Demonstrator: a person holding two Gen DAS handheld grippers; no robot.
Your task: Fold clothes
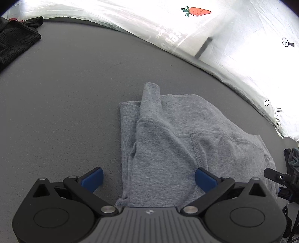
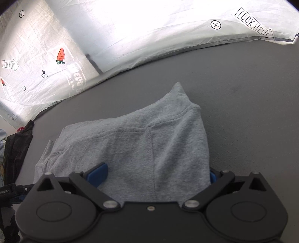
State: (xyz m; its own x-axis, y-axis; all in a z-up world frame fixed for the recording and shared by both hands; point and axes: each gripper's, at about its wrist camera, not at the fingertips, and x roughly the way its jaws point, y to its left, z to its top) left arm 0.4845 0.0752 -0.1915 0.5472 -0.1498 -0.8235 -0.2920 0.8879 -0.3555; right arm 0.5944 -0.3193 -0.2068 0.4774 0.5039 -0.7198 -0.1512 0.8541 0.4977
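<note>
White sheets (image 1: 243, 61) with carrot pictures (image 1: 196, 11) hang behind our gray worktop (image 1: 65, 102). On it we see a gray garment (image 1: 168, 142), folded over in a soft bundle. Our left gripper (image 1: 148, 178) is wide open over its near edge, pinching nothing. Our right gripper (image 2: 157, 174) is wide open too, with cloth between its blue fingers (image 2: 98, 174). Dark clothes (image 1: 15, 41) lie far off.

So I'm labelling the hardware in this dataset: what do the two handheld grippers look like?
Both are alike: the left gripper and right gripper have matte black linkage arms with silver pivot pins, round black housings at each side, and blue finger pads. The left's centre plate is ribbed grey with a small logo; the right's is plain black.
</note>
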